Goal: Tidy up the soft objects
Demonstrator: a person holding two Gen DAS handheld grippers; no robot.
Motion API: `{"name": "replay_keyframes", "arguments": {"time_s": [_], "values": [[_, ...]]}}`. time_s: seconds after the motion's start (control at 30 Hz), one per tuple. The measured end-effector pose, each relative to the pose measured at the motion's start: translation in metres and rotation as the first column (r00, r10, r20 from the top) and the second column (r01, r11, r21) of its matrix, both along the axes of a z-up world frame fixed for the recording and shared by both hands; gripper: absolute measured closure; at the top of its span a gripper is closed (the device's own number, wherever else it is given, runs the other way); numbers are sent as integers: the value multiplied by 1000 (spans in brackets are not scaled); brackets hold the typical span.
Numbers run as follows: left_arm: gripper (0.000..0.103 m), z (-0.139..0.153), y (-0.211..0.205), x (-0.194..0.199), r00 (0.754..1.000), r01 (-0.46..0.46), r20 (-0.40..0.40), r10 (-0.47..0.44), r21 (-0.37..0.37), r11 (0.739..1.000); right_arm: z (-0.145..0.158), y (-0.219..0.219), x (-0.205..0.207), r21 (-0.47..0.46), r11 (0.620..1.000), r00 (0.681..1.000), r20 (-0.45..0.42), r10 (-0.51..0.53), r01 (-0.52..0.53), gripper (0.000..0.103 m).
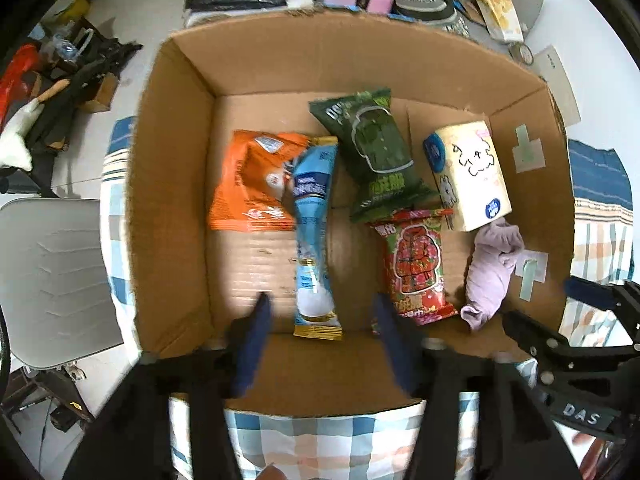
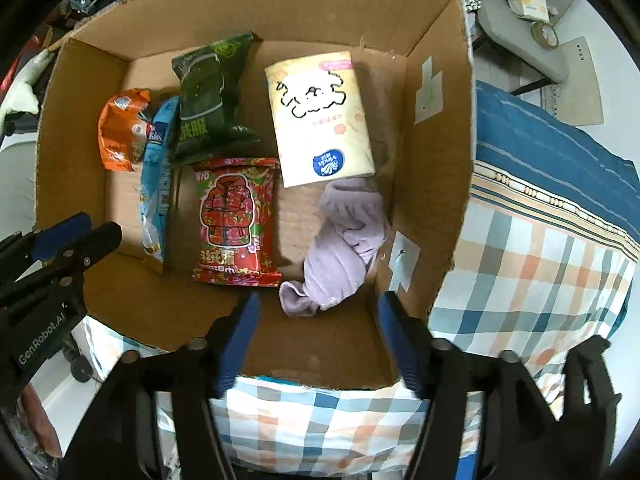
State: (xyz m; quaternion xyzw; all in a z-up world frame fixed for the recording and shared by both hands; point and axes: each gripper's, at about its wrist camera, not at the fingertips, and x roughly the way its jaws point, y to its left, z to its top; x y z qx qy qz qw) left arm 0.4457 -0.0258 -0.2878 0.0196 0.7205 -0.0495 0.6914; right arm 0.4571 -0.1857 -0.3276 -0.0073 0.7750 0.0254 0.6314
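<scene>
An open cardboard box holds an orange packet, a light blue packet, a green packet, a red packet, a cream tissue pack and a lilac sock. My left gripper is open and empty above the box's near edge, over the blue packet. My right gripper is open and empty over the sock's near end.
The box stands on a checked cloth. A grey chair is at the left. Shoes, bags and a snack box lie beyond the box. Each gripper shows in the other's view, the right and the left.
</scene>
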Motion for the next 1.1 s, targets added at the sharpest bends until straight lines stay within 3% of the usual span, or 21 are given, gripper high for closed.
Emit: {"name": "replay_keyframes", "arguments": {"time_s": [0.07,0.27,0.53,0.8,1.0,1.1], "values": [[20,8,4,-5,999,-10,36,10,7,1000,6,0,-3,-5,1000,999,38,-6,6,10],[7,33,14,-27,990,-51,131,51,0,999,23,0,-21,-10,999,989,142,-35,37,9],[7,90,19,-67,944,-76,323,67,16,997,61,-1,-59,17,998,957,282,-65,63,4],[7,177,17,-132,861,-82,503,75,-7,997,135,0,-112,38,997,887,455,-72,62,4],[7,236,17,-183,788,-100,611,78,3,995,194,-1,-164,52,998,820,568,-68,47,4],[7,254,16,-204,765,-106,639,78,6,994,219,-5,-188,63,997,786,614,-77,48,4]]}}
